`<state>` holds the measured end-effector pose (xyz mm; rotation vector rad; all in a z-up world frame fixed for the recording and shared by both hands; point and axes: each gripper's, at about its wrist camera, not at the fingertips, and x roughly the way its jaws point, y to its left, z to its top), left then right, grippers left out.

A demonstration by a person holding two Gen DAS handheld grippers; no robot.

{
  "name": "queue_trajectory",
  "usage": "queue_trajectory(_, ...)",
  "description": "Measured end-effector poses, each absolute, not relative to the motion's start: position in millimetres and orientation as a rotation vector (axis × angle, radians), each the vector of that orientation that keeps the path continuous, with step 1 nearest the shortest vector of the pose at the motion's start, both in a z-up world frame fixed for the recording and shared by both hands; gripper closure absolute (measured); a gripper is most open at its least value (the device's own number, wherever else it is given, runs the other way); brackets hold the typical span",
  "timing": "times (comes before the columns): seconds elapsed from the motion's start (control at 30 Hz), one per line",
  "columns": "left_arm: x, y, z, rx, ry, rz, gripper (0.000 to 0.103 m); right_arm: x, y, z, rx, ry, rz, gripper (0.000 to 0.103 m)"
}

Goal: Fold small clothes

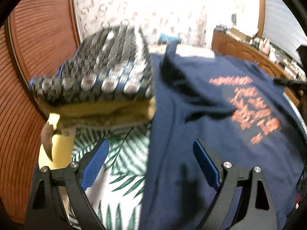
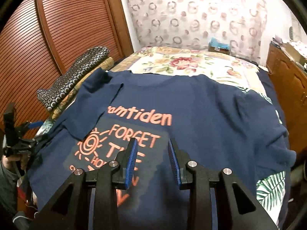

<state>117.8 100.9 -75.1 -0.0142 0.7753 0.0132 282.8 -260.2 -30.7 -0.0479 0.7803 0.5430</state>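
A navy T-shirt [image 2: 201,115] of soft knit lies spread face up on a bed, its chest printed in orange lettering [image 2: 140,117] with a spiral sun outline. One short sleeve [image 2: 96,103] is folded inward across the chest, its hem lying just over the start of the print, while the far side of the shirt lies flat with a gently rumpled edge. Under the shirt shows a sheet with green palm fronds [image 1: 122,153], and farther up the bed a flowered cover [image 2: 191,63]. Just beside the folded sleeve sits a stack of folded clothes [image 1: 96,88]: a dark piece patterned with silvery rings on top, a mustard-yellow layer beneath. The right claw [image 2: 152,161] hovers over the printed chest, its ribbed blue pads a little apart with nothing between them, released. The left claw [image 1: 151,164] stands wide and empty above the shirt's sleeve-side edge, one textured blue pad over the palm sheet, the other over navy cloth. A slatted wooden door [image 2: 63,28] runs close along the stack's side; a wooden cabinet [image 2: 287,82] borders the opposite side.
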Motion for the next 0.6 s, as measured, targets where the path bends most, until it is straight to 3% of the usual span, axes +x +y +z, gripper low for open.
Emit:
queue_trajectory(0.2, 142, 75, -64, -0.018, 0.732, -0.030, 0.013, 292, -239, -29, -0.039, 0.758, 0.611, 0.069)
queue_trajectory(0.6, 179, 59, -89, 0.018, 0.845, -0.070, 0.013, 357, -131, -39, -0.036, 0.798, 0.736, 0.069)
